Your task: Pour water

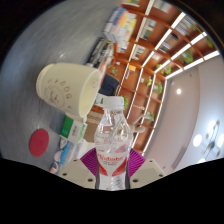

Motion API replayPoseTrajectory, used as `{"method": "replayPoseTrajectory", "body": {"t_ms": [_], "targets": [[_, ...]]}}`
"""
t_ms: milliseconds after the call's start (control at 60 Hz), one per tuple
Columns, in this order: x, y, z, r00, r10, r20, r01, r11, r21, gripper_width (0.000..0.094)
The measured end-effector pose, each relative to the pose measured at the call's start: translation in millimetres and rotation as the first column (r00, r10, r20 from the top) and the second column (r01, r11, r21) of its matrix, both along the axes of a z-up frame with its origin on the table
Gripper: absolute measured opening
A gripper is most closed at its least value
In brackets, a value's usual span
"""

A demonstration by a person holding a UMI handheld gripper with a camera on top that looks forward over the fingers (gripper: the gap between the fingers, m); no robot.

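A clear plastic water bottle (111, 135) with a red and white label stands up between my fingers, and my gripper (111, 170) is shut on it at the label, both purple pads (87, 163) pressed against its sides. The view is tilted. A cream paper cup (68, 86) with small printed marks lies just beyond the bottle's top, its open mouth turned toward the bottle's neck. The bottle's top sits close to the cup's rim; whether it has a cap I cannot tell. No water stream is visible.
A red round lid (39, 140) lies on the grey surface (28, 110) beside the cup. Green and white packets (70, 128) sit near the bottle. Beyond are wooden shelves (135, 60) with goods and ceiling light strips (185, 45).
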State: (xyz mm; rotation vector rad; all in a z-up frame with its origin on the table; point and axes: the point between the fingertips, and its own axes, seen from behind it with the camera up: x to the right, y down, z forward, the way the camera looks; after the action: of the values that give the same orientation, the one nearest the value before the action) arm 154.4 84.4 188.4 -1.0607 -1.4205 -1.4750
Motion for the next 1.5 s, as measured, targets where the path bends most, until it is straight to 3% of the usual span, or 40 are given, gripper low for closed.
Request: {"method": "replayPoseTrajectory", "body": {"t_ms": [183, 317, 500, 617, 767, 800, 1050, 1250, 1350, 1500], "targets": [[12.4, -10.9, -14.2, 0.796, -0.044, -0.604, -0.013, 0.996, -0.089, 0.037], [-0.4, -15.5, -19.0, 0.427, -0.021, -0.904, -0.147, 0.985, -0.092, 0.0385], [13.3, -3.5, -39.0, -0.09, -0.111, -0.99, -0.241, 0.967, -0.086, 0.0384], [23.7, 4.0, -54.6, -0.254, -0.144, -0.957, -0.256, 0.964, -0.077, 0.0382], [35.4, 11.2, -82.2, -0.294, -0.164, -0.942, -0.257, 0.963, -0.087, 0.0387], [37.6, 11.0, -77.8, -0.302, -0.134, -0.944, -0.257, 0.965, -0.054, 0.0384], [35.9, 9.1, -78.4, -0.292, -0.127, -0.948, -0.251, 0.967, -0.052, 0.0382], [40.6, 5.2, -82.1, -0.274, -0.142, -0.951, -0.212, 0.974, -0.085, 0.0597], [49.0, -11.1, -89.8, -0.252, -0.173, -0.952, -0.164, 0.977, -0.134, 0.0792], [51.3, -62.2, -92.8, -0.257, -0.174, -0.951, -0.125, 0.981, -0.146, 0.0825]]}}
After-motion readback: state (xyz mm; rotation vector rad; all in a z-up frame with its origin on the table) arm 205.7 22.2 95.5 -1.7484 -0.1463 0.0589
